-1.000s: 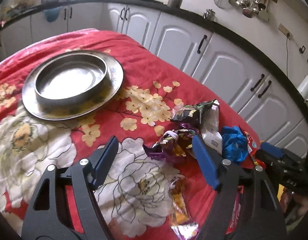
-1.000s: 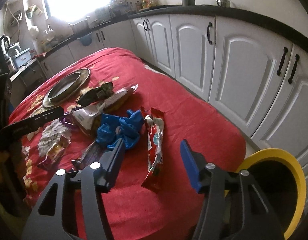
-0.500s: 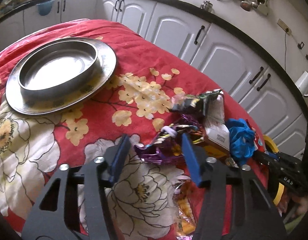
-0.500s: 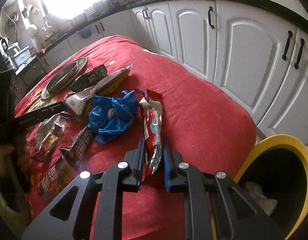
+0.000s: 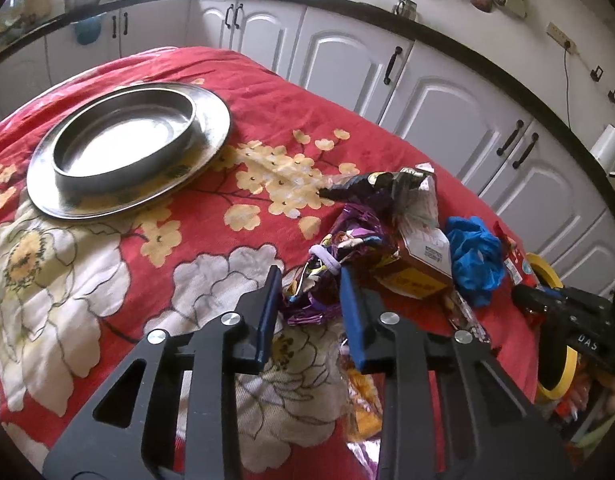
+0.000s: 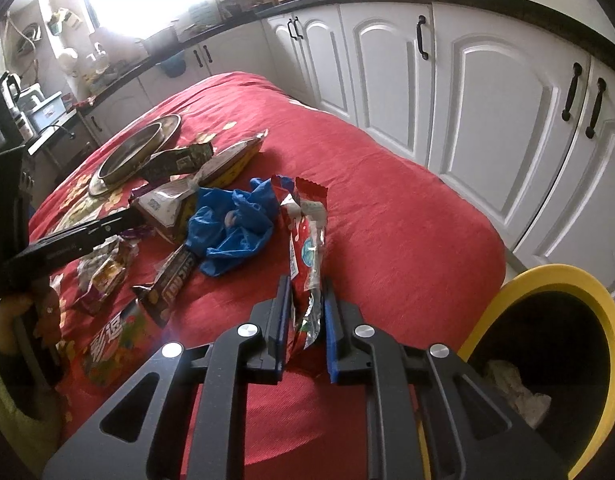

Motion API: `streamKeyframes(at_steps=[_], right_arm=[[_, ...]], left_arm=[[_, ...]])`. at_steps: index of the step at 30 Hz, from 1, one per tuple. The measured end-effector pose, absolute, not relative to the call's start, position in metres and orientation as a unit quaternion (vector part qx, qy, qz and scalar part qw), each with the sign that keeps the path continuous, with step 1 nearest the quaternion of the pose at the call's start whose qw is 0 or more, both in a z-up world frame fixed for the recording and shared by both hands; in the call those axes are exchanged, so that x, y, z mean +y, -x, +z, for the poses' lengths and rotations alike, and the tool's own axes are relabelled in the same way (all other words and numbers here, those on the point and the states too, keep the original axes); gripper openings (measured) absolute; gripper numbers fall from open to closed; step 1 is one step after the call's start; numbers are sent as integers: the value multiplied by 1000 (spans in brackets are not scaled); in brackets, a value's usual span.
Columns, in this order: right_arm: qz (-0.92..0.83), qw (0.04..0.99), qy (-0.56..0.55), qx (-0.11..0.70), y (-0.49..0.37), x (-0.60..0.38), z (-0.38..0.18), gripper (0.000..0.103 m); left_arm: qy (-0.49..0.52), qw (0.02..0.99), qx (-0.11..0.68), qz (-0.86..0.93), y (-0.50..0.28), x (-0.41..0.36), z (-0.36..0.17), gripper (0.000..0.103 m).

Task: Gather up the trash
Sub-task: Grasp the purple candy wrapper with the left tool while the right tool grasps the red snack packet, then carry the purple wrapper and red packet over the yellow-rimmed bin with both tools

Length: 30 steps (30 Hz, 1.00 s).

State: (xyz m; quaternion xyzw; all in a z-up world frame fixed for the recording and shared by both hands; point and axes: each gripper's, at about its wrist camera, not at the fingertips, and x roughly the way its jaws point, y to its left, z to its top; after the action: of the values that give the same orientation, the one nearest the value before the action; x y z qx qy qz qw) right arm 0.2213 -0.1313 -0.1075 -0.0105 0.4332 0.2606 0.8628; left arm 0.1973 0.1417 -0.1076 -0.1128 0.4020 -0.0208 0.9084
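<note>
Trash lies in a loose heap near the right edge of the table (image 5: 119, 280), which a red floral cloth covers. The right hand-held gripper (image 6: 303, 320) is clamped narrowly on the near end of a red wrapper (image 6: 307, 240), and the yellow-rimmed bin (image 6: 603, 320) stands just beyond the table edge, so the carry should be short. The left hand-held gripper (image 5: 311, 300) has just been closing, and its jaws now pinch a crumpled purple wrapper (image 5: 343, 248). A steel plate (image 5: 127, 148) sits well apart toward the far left corner, clear of both grips.
</note>
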Motion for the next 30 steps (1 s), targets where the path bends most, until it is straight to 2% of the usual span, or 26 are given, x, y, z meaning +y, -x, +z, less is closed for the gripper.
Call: streamKeyframes(at_steps=[3,20,30], right_arm=[[265,863,13,429,-218,-131,-104,14],[291,871,16,396,-195,-132,-70,14],[301,880,14,368,-181,-135,-47,14]], left_arm=[[120,911,395,-16,-190,146,-103,10],[131,926,353,-12,-141,152,-69,10],[131,934,329,-35,-126,130,-48,10]])
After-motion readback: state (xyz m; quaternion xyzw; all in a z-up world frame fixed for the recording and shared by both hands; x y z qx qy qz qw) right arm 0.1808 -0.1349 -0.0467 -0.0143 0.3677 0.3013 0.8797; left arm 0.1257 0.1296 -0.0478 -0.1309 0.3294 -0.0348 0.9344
